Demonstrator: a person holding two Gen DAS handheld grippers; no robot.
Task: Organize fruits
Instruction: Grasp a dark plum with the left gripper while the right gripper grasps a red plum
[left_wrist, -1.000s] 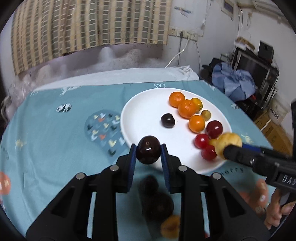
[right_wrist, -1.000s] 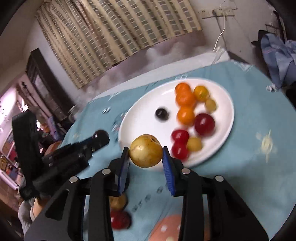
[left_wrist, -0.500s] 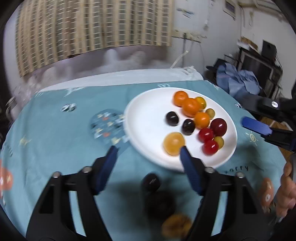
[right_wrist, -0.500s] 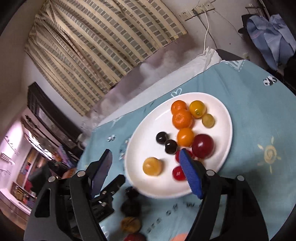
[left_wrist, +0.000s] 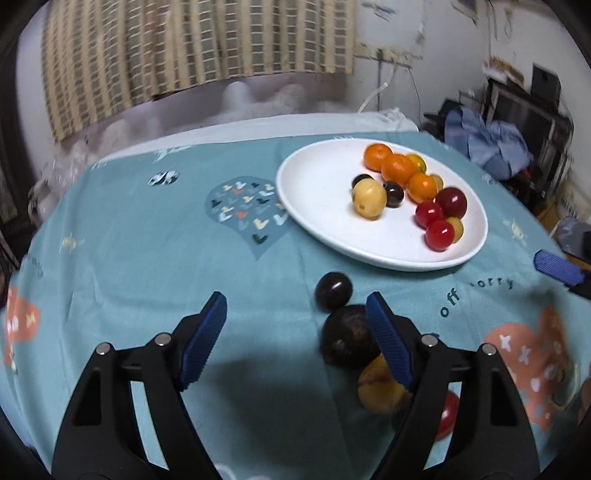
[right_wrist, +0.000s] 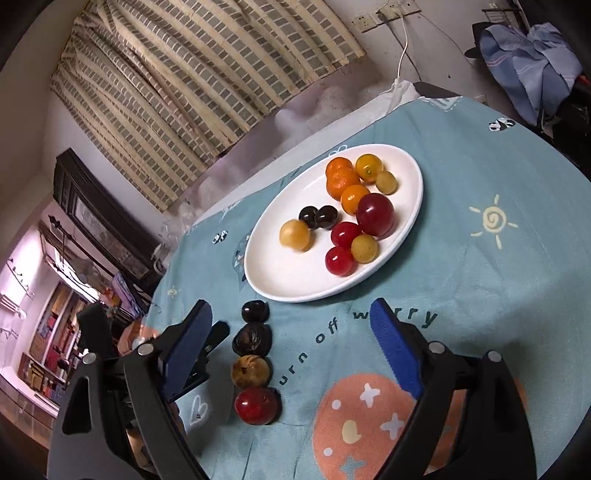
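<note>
1. I see a table under a teal tablecloth printed with cartoon shapes.
2. Behind its far edge hangs a beige checked curtain on a white wall.
3. Past the table's right edge, blue clothes are heaped before dark shelving.
4. In the right wrist view, a wall socket feeds a white cable, and beyond the left edge a dark cabinet borders a pink-lit room.

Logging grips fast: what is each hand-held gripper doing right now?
Left hand-held gripper: open, holding nothing, jaws just opened.
Right hand-held gripper: open, holding nothing, jaws just opened wider.
</note>
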